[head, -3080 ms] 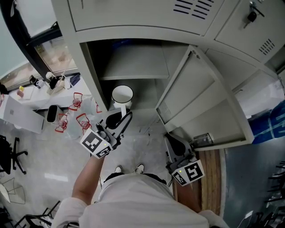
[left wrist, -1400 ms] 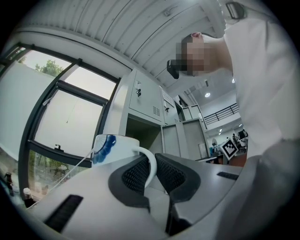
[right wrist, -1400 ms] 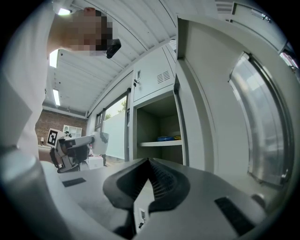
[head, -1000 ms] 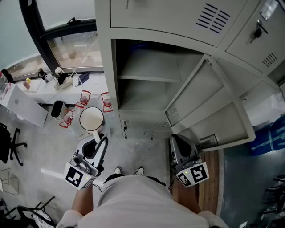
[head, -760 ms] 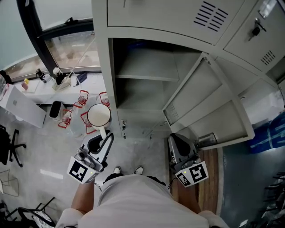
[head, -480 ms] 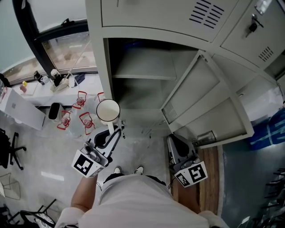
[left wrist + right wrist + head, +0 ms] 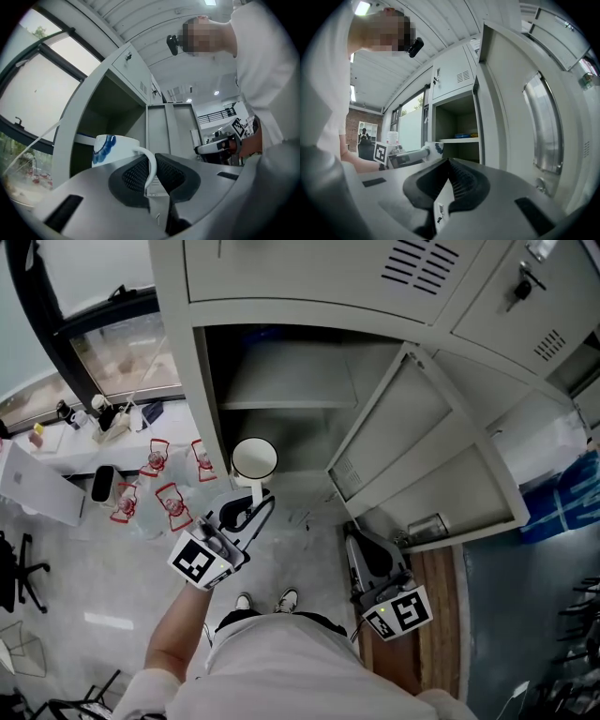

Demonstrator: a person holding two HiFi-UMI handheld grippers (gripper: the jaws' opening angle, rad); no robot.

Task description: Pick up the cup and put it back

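Cup [image 7: 254, 458] shifted toward locker [image 7: 281, 310], upright, handle toward person [image 7: 281, 662]

To me the cup [image 7: 254, 458] looks like glossy white glazed ware, and the locker [image 7: 281, 277] like matt grey painted metal. The left gripper [image 7: 151, 164] has black, finely textured, rubbery pads [image 7: 131, 176]; the floor [image 7: 112, 587] is smooth, faintly shiny.
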